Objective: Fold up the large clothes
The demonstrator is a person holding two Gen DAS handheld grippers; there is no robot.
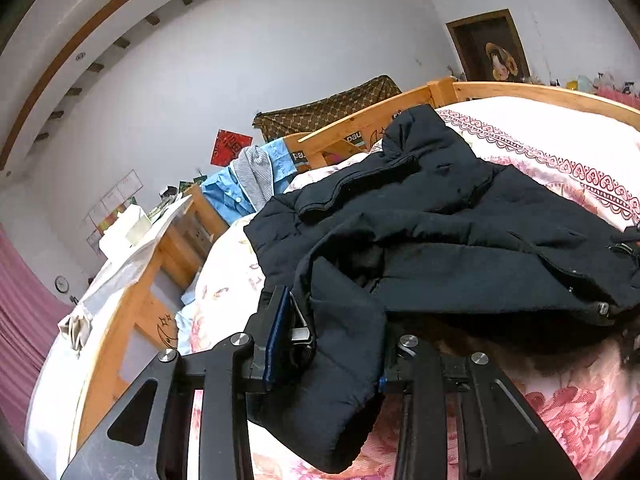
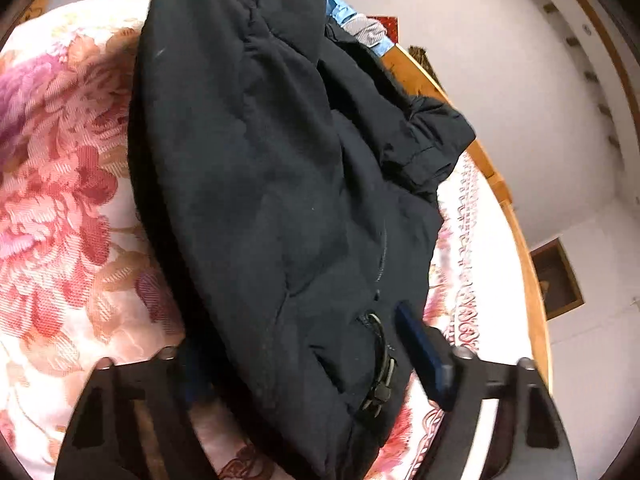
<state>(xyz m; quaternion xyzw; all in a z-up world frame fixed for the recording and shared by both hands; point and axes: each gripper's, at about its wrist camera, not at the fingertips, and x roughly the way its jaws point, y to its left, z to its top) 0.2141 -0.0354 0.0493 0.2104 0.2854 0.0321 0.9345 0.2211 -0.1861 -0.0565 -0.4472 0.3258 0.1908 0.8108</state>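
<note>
A large dark navy padded jacket (image 1: 440,216) lies crumpled on a bed with a pink floral cover (image 1: 568,404). My left gripper (image 1: 328,344) has a sleeve end of the jacket (image 1: 340,384) between its fingers; the left finger (image 1: 276,332) shows, the right finger is hidden by fabric. In the right wrist view the jacket (image 2: 280,184) fills the middle, and my right gripper (image 2: 304,356) has the jacket's hem with a black buckle (image 2: 380,360) between its blue-padded fingers (image 2: 420,348), which stand wide apart.
A wooden bed frame (image 1: 360,120) runs around the mattress. A blue shirt and grey garment (image 1: 248,180) hang over the rail. A framed picture (image 1: 492,48) hangs on the white wall. A wooden rail (image 2: 520,232) edges the bed's right side.
</note>
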